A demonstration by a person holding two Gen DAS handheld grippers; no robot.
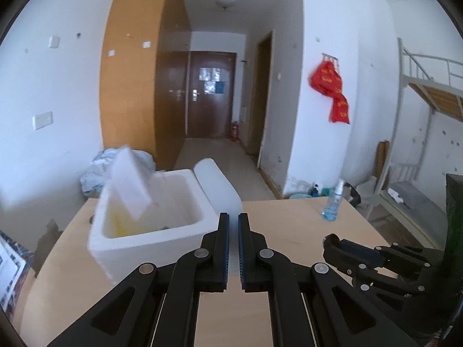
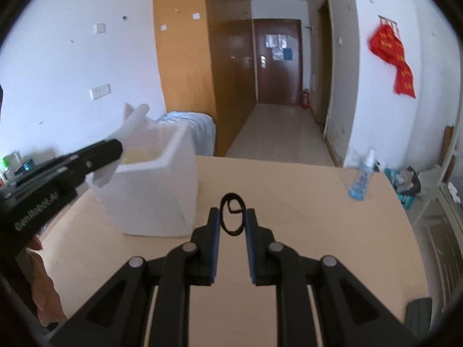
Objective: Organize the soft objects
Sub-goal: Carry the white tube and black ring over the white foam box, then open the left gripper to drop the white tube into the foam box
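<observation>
A white foam box (image 1: 150, 240) stands on the wooden table (image 1: 289, 219); it also shows in the right wrist view (image 2: 156, 193). A white sponge block (image 1: 130, 182) is blurred in mid-air, tilted over the box opening, touching neither gripper. My left gripper (image 1: 233, 219) is nearly closed and empty, just right of the box. A black hair tie (image 2: 231, 214) lies on the table between the fingertips of my open right gripper (image 2: 231, 214). The left gripper's side (image 2: 86, 156) reaches over the box.
A blue spray bottle (image 1: 332, 202) stands at the table's far right. A white lid (image 1: 217, 185) leans behind the box. A bundle of bedding (image 1: 95, 170) lies beyond the table, with a wardrobe, a corridor and a metal bunk bed (image 1: 419, 92).
</observation>
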